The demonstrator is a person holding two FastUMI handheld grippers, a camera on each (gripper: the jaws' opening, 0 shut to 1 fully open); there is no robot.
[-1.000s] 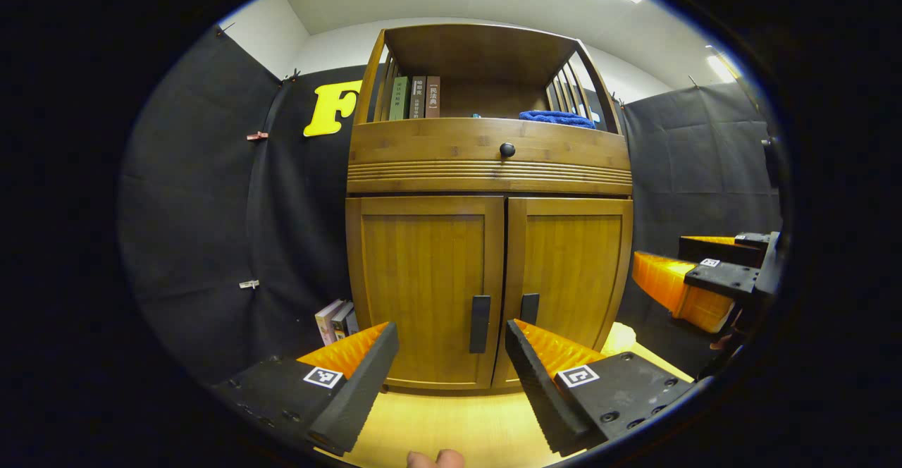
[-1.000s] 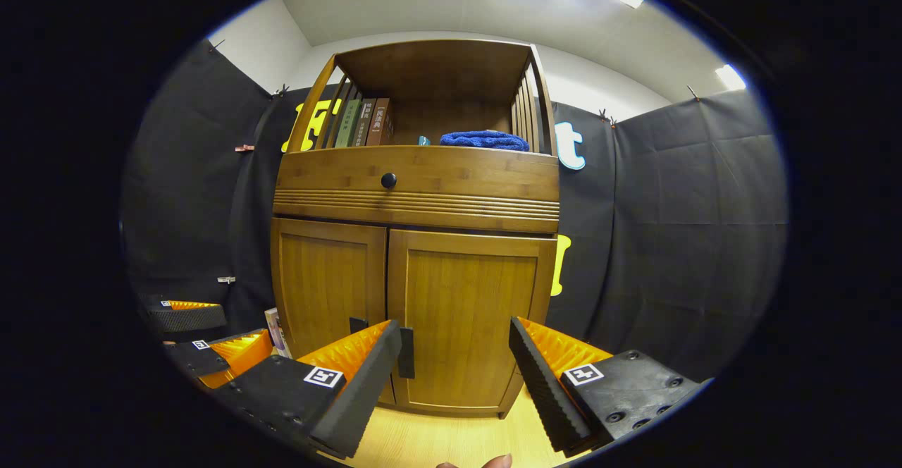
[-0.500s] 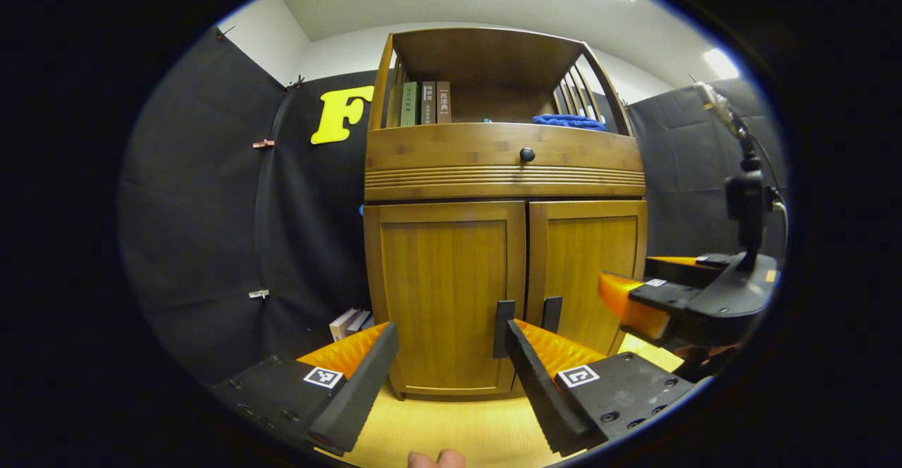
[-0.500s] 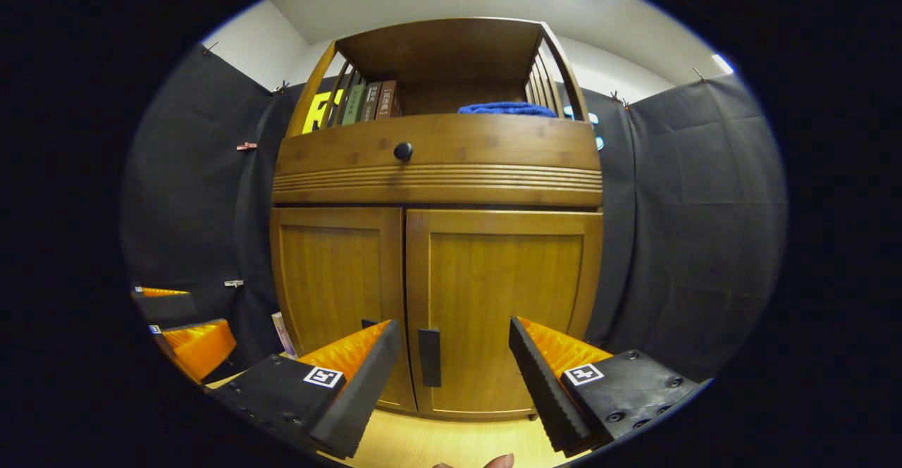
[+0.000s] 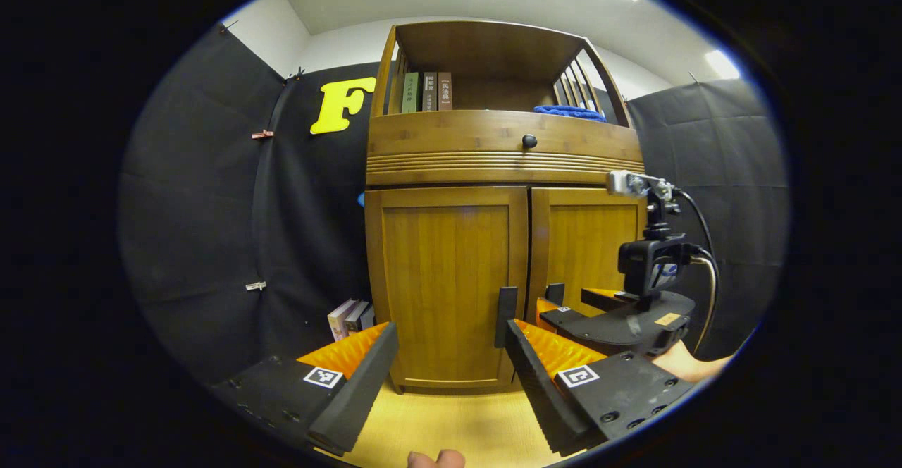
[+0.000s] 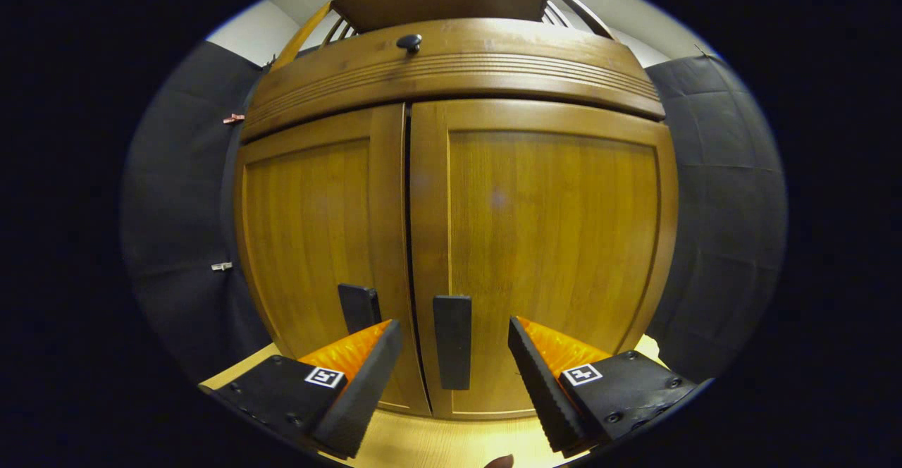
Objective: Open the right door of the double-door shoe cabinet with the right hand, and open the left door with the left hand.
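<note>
While both doors are sitting closed, I am holding my right gripper (image 6: 451, 369) open, its fingers flanking the right door's handle (image 6: 452, 341) without touching; my left gripper (image 5: 451, 376), also open, is hanging farther from the left door's handle (image 5: 505, 316). Books (image 5: 349, 316) are leaning beside the shoe cabinet (image 5: 451, 151); nothing is blocking either door

On my left gripper view I see three books (image 5: 425, 91) standing upright on the open top shelf, with a blue towel (image 5: 569, 112) lying well apart to their right. More books (image 5: 349, 316) lean on the pale wood floor (image 5: 451, 426) just beside the black cloth wall (image 5: 204, 228), where small clips (image 5: 262, 134) hang.
</note>
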